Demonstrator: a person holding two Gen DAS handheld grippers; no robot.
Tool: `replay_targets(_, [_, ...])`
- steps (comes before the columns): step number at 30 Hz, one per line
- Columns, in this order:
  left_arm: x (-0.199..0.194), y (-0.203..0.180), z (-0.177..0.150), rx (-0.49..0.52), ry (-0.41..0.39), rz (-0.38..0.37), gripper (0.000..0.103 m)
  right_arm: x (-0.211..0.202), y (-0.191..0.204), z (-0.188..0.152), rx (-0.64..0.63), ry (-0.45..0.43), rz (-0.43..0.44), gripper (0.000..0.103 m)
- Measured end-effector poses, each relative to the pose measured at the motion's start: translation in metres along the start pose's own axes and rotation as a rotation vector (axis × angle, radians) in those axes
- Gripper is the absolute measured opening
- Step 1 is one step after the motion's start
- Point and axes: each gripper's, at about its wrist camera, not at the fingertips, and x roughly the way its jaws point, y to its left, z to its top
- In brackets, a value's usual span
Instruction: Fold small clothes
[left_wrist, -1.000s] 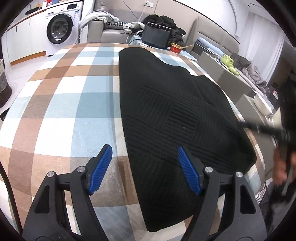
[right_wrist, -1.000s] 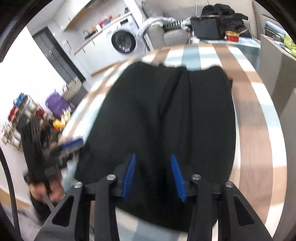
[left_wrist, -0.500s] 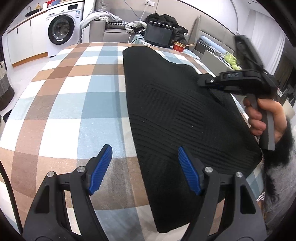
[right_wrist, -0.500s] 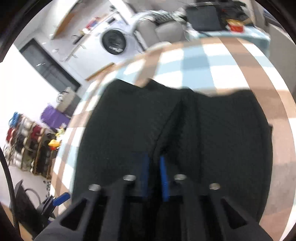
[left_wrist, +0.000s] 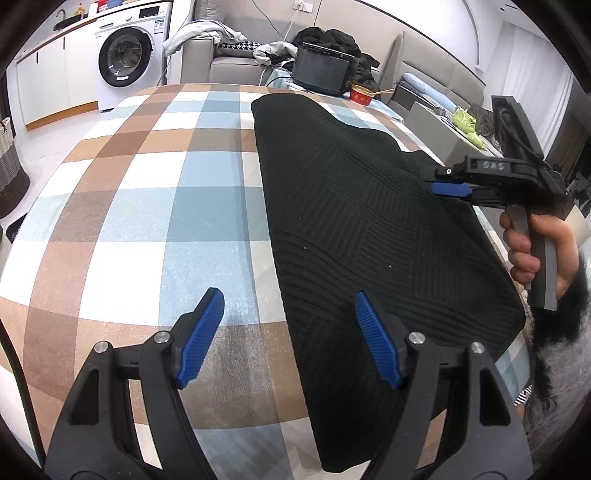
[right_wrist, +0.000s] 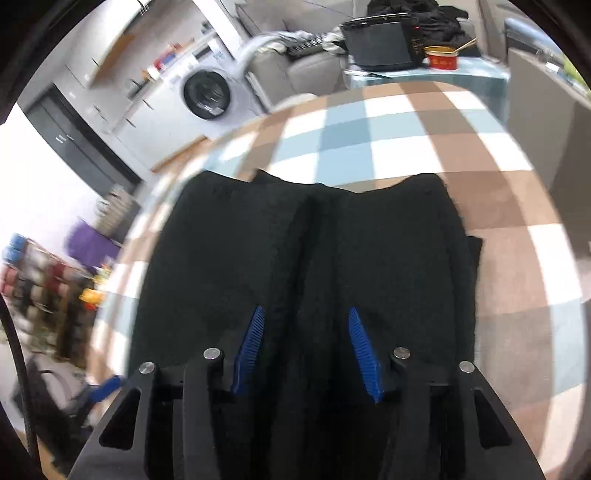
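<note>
We see the black knit garment (left_wrist: 362, 229) lying flat on the checked counter (left_wrist: 147, 206). The left gripper (left_wrist: 288, 338) stands wide, empty, straddling the garment's near left edge. The right gripper (right_wrist: 306, 347) is parted above a central ridge in the fabric, gripping nothing.

Black ribbed knit garment (left_wrist: 369, 229), folded lengthwise, lying flat on the checked cloth, a raised crease down its middle (right_wrist: 306, 266), possibly a sweater, details blurred.
</note>
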Motion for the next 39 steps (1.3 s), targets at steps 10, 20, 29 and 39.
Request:
replay_targets(10, [0.003, -0.004, 0.000, 0.001, 0.002, -0.002, 0.071, 0.027, 0.015, 0.014, -0.051, -0.019, 0.032, 0.019])
replay_targets(20, [-0.018, -0.005, 0.008, -0.013, -0.052, -0.018, 0.071, -0.061, 0.050, 0.009, -0.151, -0.239, -0.014, 0.009])
replay_targets(29, [-0.007, -0.015, 0.005, 0.016, -0.016, -0.008, 0.071, -0.016, -0.033, -0.001, 0.093, -0.044, -0.113, 0.021])
replay_targets(39, [0.005, -0.024, 0.002, 0.043, 0.007, -0.023, 0.071, -0.034, -0.021, -0.049, 0.045, -0.037, 0.010, 0.046])
